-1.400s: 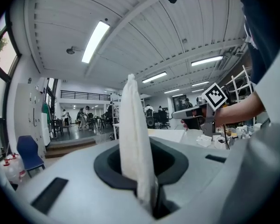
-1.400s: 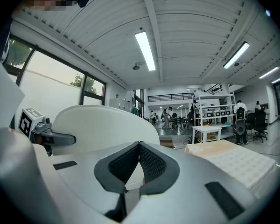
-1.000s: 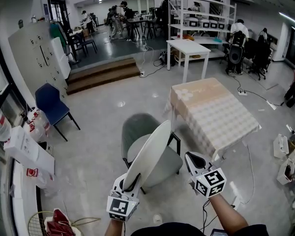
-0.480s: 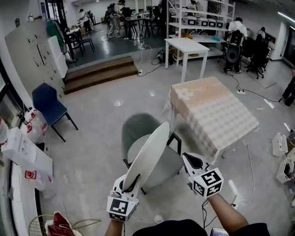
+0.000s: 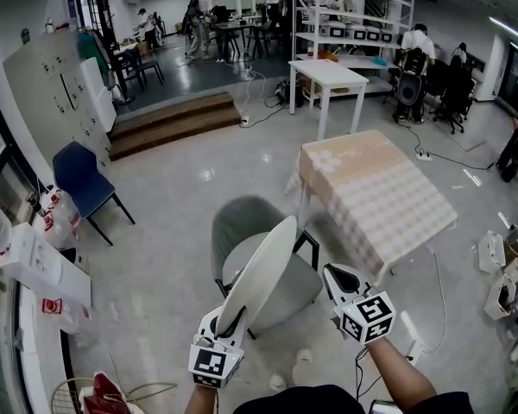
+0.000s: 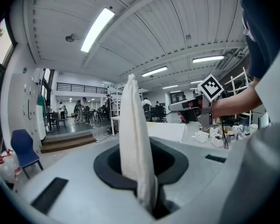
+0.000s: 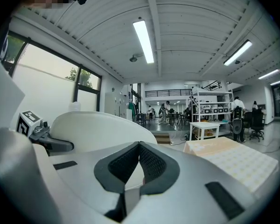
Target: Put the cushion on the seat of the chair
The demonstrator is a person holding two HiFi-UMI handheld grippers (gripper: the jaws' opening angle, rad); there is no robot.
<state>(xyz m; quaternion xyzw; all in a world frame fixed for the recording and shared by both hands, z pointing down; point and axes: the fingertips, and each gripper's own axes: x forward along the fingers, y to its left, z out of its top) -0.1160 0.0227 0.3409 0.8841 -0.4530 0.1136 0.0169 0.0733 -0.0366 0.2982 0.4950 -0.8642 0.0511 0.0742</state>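
Grip on the cushion has not changed over the last second. The left gripper [image 5: 230,319] stays clenched on the lower rim of the pale cream, round, flat cushion [image 5: 263,270]. The cushion stands on edge, leaning up and away from the person, in the air over the near side of the chair. The right gripper [image 5: 335,277] hangs just beside it, its jaw tips together on nothing.

What has changed is slight. The far steps and tables have slid a little up the head view, and what looks like a pale shoe tip [image 5: 303,354] now shows on the floor below the grippers, so the person seems to have stepped in.

The cushion is carried but not yet laid. The grey-green padded seat [image 5: 295,290] of the black-legged chair [image 5: 240,227] lies right behind and below it, so it probably needs only tipping flat and lowering.

Counted:
- two grippers
- one cushion
- one grey-green chair
- one table under a beige checked cloth [image 5: 375,201], just right of that chair
- one blue chair [image 5: 82,175] by the left wall
- one white table [image 5: 332,74] farther back
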